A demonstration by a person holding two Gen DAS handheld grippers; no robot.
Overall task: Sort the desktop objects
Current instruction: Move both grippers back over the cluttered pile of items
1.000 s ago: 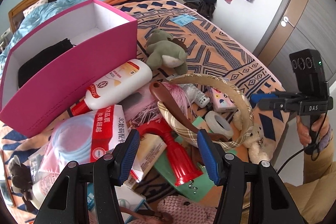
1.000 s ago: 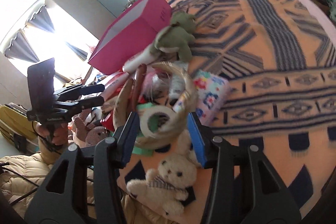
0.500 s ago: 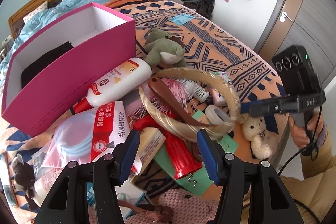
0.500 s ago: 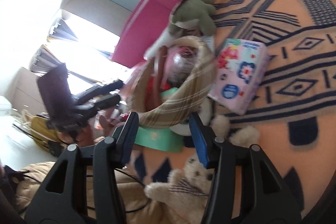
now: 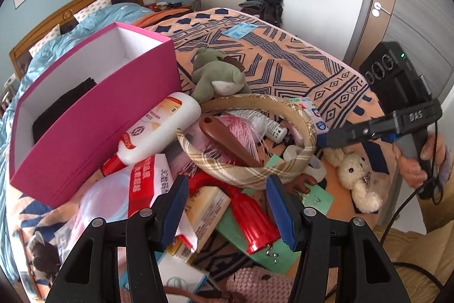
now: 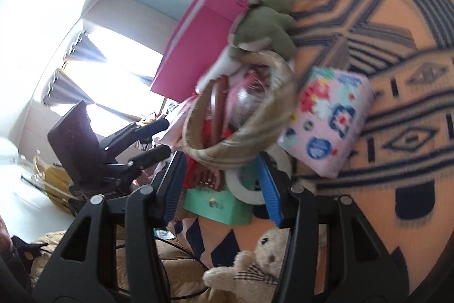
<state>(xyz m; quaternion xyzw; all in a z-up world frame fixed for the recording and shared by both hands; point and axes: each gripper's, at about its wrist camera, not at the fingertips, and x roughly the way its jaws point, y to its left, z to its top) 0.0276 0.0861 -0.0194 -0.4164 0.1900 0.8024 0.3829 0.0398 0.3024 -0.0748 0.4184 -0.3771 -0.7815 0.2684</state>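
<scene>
A pink box (image 5: 93, 115), a tan plaid headband (image 5: 255, 169) and a green plush toy (image 5: 215, 73) lie on an orange, navy-patterned blanket (image 5: 298, 75).

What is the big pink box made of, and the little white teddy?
The pink box looks like smooth matte cardboard: thin straight walls, white inside. The white teddy seems soft, fuzzy plush fabric; its outline is fluffy.
</scene>
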